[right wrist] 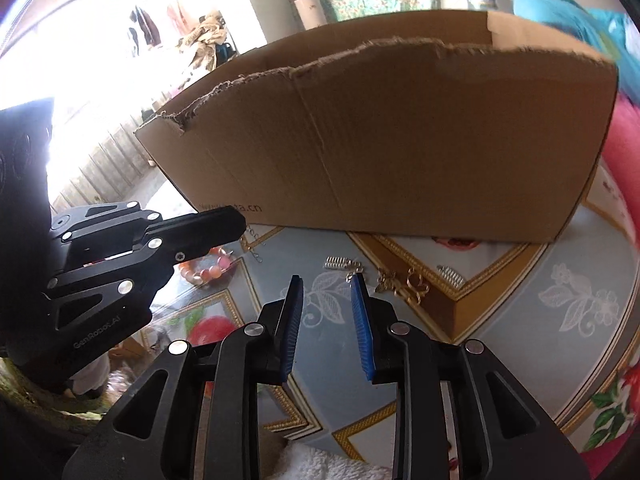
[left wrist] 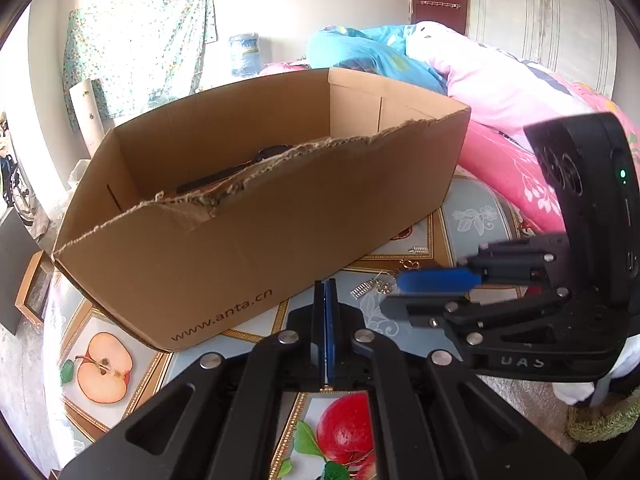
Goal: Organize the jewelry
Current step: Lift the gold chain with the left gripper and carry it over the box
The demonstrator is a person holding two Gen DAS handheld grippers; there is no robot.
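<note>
A torn-rimmed cardboard box (left wrist: pixel 256 216) stands on the patterned tablecloth; it also fills the right wrist view (right wrist: pixel 400 140). Something dark lies inside it (left wrist: pixel 240 170). Small jewelry lies on the cloth in front of the box: a silver clasp (right wrist: pixel 337 263), a gold butterfly piece (right wrist: pixel 386 282), a gold ornament (right wrist: pixel 416 284), another silver clasp (right wrist: pixel 450 276) and a pink bead bracelet (right wrist: pixel 208 268). My left gripper (left wrist: pixel 325 284) is shut with nothing visible between its pads, low by the box's front. My right gripper (right wrist: pixel 327 280) is open just above the cloth, short of the silver clasp.
Pink and blue bedding (left wrist: pixel 500 92) is piled to the right behind the box. The tablecloth (right wrist: pixel 520 320) has fruit prints and gold borders. A water jug (left wrist: pixel 244 54) and hanging patterned fabric (left wrist: pixel 136 40) stand at the far wall.
</note>
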